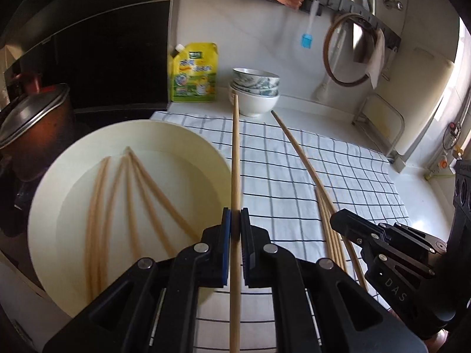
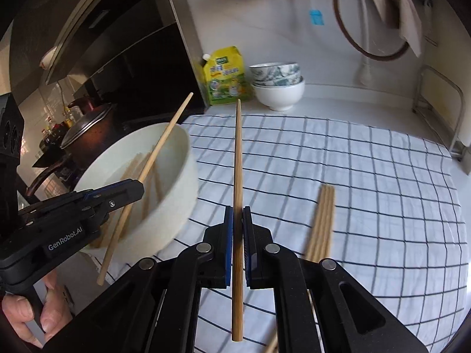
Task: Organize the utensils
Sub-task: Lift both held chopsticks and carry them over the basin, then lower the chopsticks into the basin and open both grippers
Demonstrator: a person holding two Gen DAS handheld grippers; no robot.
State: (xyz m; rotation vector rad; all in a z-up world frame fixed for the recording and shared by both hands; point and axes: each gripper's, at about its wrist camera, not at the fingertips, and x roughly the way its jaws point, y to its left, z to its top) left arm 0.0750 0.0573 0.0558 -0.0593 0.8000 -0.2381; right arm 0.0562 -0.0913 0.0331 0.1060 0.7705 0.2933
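Above the checked cloth [image 1: 294, 176], each hand-held gripper [image 1: 235, 223] [image 2: 238, 220] clamps one chopstick [image 1: 235, 161] [image 2: 238, 161]

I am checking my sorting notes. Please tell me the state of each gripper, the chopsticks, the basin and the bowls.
left gripper: shut on one chopstick
right gripper: shut on another chopstick
loose chopsticks: lying in the basin
chopstick bundle: lying together on the checked cloth
bowls: stacked upright
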